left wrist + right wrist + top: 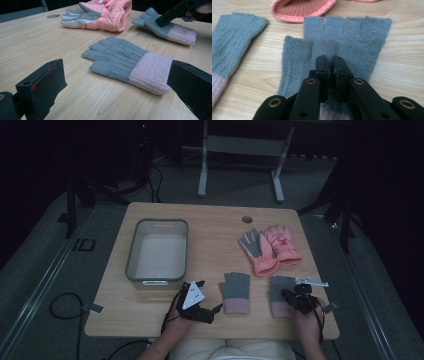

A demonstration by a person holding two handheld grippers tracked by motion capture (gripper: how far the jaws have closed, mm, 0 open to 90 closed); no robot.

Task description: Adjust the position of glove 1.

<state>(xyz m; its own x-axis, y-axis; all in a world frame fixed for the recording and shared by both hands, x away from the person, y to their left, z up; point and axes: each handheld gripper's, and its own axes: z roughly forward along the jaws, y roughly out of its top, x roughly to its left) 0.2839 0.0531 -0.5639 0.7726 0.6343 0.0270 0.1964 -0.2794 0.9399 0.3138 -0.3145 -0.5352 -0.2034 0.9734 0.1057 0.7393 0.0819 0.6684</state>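
Note:
Two grey knit fingerless gloves with pink cuffs lie flat near the table's front edge. The left knit glove [235,292] [125,65] [232,42] lies just beyond my left gripper [210,296] [117,82], whose jaws stand wide open to either side of its cuff without touching it. My right gripper [289,294] [330,58] [160,23] points down at the palm of the right knit glove [278,282] [362,37] [175,31]. Its jaws are pressed together; I cannot tell whether any fabric is pinched. A pair of pink ski gloves [272,247] [105,15] [299,8] lies farther back.
A clear plastic bin [132,255] stands on the table's left half, just behind my left gripper. A round cable hole [247,219] is near the far edge. Bare wood [210,235] lies between the bin and the pink gloves.

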